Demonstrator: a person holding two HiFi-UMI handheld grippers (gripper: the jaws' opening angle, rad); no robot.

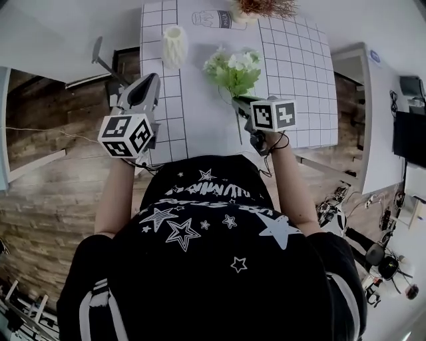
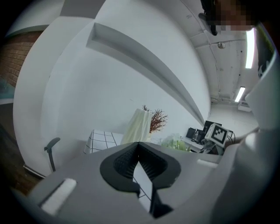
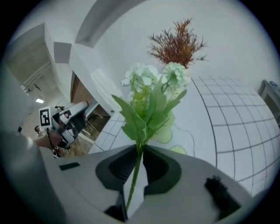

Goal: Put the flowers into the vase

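Observation:
A bunch of white flowers with green leaves (image 1: 233,66) is over the gridded table mat (image 1: 299,73). Its thin stem runs between the jaws of my right gripper (image 1: 241,103), which is shut on it. In the right gripper view the stem (image 3: 136,168) is pinched between the pads of the right gripper (image 3: 140,151) and the blooms (image 3: 151,87) stand up beyond them. The white ribbed vase (image 1: 174,45) stands upright on the mat's left side, apart from the flowers. My left gripper (image 1: 146,85) is shut and empty, off the table's left edge. Beyond the left gripper (image 2: 139,148) the vase (image 2: 139,126) shows.
A pot of dried reddish twigs (image 1: 265,8) stands at the mat's far edge, beside a printed bottle outline (image 1: 216,18). A chair (image 1: 100,58) is left of the table over wooden floor. A white desk with a dark monitor (image 1: 409,136) is at the right.

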